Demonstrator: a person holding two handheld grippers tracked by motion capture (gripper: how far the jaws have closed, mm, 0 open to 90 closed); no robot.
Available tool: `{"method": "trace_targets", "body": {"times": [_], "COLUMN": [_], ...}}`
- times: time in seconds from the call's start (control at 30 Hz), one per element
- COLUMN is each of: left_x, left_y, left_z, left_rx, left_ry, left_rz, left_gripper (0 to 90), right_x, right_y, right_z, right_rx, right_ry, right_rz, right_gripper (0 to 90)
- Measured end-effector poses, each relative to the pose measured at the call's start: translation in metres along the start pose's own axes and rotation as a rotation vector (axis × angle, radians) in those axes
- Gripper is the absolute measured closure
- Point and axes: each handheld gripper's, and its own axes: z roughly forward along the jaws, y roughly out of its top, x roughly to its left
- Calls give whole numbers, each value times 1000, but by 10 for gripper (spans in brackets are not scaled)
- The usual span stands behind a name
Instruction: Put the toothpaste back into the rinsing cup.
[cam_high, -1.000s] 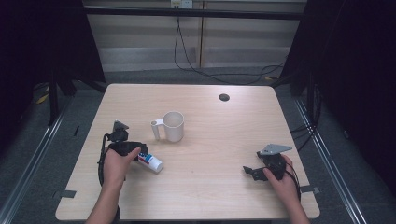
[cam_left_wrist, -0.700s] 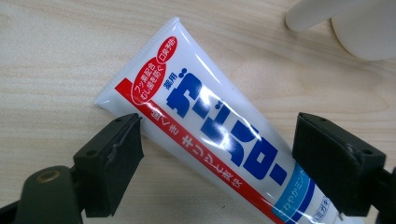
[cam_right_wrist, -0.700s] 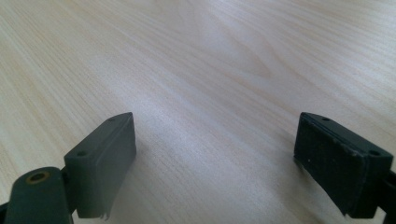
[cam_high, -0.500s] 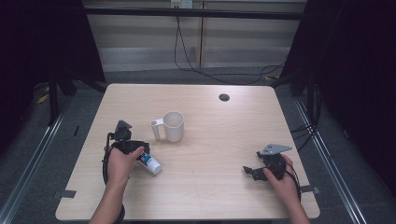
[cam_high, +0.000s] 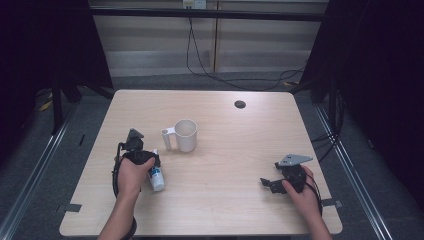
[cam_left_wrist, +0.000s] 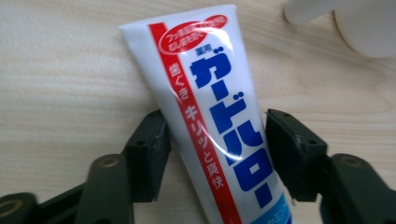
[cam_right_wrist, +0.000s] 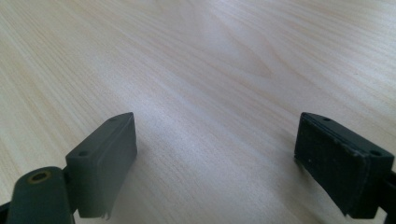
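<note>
thing: toothpaste tube (cam_left_wrist: 219, 126); also seen in the high view (cam_high: 156, 176)
look: white body; red stripe along one side; large blue Japanese lettering; red oval label near the flat crimped end
pose: lying flat on the counter (cam_left_wrist: 60, 70); slanted across the line of the jaws
place: between the left gripper's (cam_left_wrist: 217, 144) jaws; both pads meet its sides at mid-length; crimped end reaches beyond the jaw tips
state: jaws have just been closing on it

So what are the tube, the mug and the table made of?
Tube: likely soft plastic, glossy; light glares off its printed skin.
Mug: plain matte white, ceramic or plastic; cannot tell which.
Table: pale wood or wood-look laminate, with visible grain lines and a dull sheen.
</note>
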Motion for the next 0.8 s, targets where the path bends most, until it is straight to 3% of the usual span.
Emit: {"method": "trace_targets", "body": {"times": [0.07,0.2,0.33,0.4,0.8], "left_x": [-3,-7,-8,-6,0], "left_y": [1,1,-1,-2,-3], "left_z": [-2,-5,-9,-11,-40], "left_rx": [6,-4,-21,-31,-196], "left_ry": [6,22,41,37,-19], "left_rz": [44,134,183,184,241], "left_gripper": [534,614,655,663,669], "right_x": [0,0,0,0,0], "right_y": [0,0,0,0,0], "right_z": [0,0,0,0,0], "right_rx": [0,0,0,0,0], "right_ry": [0,1,2,3,3], "right_rz": [0,2,3,3,3], "right_gripper": [125,126,126,126,126]}}
